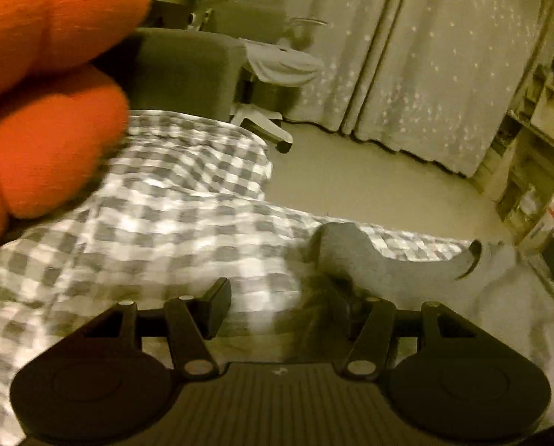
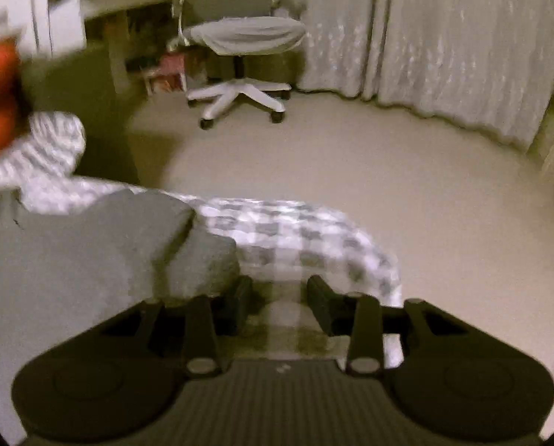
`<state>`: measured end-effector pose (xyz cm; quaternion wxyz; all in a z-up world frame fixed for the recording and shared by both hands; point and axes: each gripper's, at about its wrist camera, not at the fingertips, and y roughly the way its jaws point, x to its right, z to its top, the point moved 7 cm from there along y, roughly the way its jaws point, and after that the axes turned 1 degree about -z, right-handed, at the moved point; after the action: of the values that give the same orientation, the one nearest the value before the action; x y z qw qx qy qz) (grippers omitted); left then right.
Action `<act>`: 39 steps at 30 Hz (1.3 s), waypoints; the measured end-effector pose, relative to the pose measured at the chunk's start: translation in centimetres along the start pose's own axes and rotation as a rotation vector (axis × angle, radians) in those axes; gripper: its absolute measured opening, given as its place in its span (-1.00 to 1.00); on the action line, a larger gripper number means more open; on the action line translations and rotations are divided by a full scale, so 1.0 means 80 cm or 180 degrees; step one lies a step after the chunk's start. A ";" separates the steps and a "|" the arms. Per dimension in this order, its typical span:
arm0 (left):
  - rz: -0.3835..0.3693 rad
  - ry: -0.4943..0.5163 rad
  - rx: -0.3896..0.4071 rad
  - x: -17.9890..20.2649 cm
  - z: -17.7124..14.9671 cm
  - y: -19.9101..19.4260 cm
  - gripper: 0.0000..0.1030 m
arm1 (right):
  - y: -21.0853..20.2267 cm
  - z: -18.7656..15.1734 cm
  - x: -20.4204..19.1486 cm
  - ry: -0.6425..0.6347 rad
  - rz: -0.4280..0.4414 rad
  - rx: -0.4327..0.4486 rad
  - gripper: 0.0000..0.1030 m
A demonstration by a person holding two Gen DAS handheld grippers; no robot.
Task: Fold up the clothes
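We judge a fold done: both the left hand-held gripper (image 1: 278,306) and right hand-held gripper (image 2: 278,303) are released over the grey garment (image 2: 91,252); next, regrasp an edge

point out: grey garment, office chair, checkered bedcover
grey garment (image 2: 91,252), right wrist view, on its flat middle.
office chair (image 2: 245,35), right wrist view, on the covered seat.
checkered bedcover (image 1: 158,223), left wrist view, on a bare stretch.

No text, label, brand name or number could be read in either view. Each tool's ribbed body carried only a small pale mark, too blurred to make out, on the left tool (image 1: 278,299) and on the right tool (image 2: 279,303). Items on the shelf (image 1: 537,171) were too blurred to read.
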<state>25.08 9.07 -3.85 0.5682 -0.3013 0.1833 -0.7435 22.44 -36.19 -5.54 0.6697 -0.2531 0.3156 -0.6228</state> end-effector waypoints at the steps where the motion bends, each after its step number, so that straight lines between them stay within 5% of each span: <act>1: 0.0026 0.0027 0.0008 0.006 0.000 0.003 -0.59 | -0.004 -0.001 0.000 0.0101 0.0171 0.0005 -0.31; 2: 0.0018 0.0022 0.0012 0.011 0.002 0.002 -0.98 | -0.009 -0.002 -0.002 0.0176 0.0344 0.0010 -0.31; 5: 0.0139 0.0006 0.0070 0.018 0.015 -0.014 -1.00 | -0.016 -0.013 -0.033 -0.0223 0.0433 0.0060 -0.62; 6: 0.0159 0.0006 0.0144 0.019 0.022 -0.025 -1.00 | -0.017 -0.012 -0.042 -0.0300 0.0447 0.0084 -0.90; 12: -0.0008 -0.0380 0.0574 0.000 0.067 -0.085 -1.00 | -0.063 0.021 -0.078 -0.0352 0.0664 0.0499 -0.92; 17: 0.0169 -0.0284 -0.0013 -0.015 0.027 -0.038 -0.86 | -0.086 0.041 -0.089 -0.0368 0.0738 0.0578 -0.91; 18: 0.0151 -0.0237 -0.0145 -0.016 0.016 -0.028 -0.72 | -0.078 0.039 -0.079 -0.0324 0.0644 0.0515 -0.81; 21: 0.0009 -0.0188 -0.0155 -0.008 0.008 -0.022 -0.35 | -0.047 0.021 -0.041 -0.0042 0.0416 0.0292 0.24; 23: -0.0109 -0.0180 -0.0114 0.000 0.005 -0.021 -0.19 | -0.028 0.004 -0.016 0.0166 0.0361 0.0116 0.29; 24: -0.0163 -0.0170 -0.0100 0.004 0.004 -0.020 -0.24 | -0.020 -0.004 -0.009 0.0233 0.0397 0.0061 0.29; 26: -0.0154 0.0008 -0.0140 0.023 -0.001 -0.013 -0.98 | -0.010 -0.016 -0.006 0.0356 0.0546 0.0025 0.28; 27: -0.0093 0.0165 -0.0159 0.033 -0.003 -0.011 -1.00 | -0.009 -0.018 -0.014 0.0321 0.0624 0.0015 0.21; 30: -0.0060 0.0334 -0.0073 0.056 0.002 -0.018 -1.00 | -0.021 -0.016 -0.061 -0.0084 0.0882 0.0025 -0.12; 36: -0.0096 0.0348 0.0080 0.074 0.012 -0.038 -1.00 | -0.078 -0.023 -0.178 -0.1143 0.1728 0.0072 -0.11; 39: 0.0068 0.0350 0.0044 0.064 0.013 -0.039 -1.00 | -0.100 -0.045 -0.215 -0.1645 0.2075 -0.0036 -0.13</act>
<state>22.57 5.16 0.05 0.5672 -0.2540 0.2123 -0.7541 13.94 -19.68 -0.22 0.8876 -0.2916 0.2041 -0.2924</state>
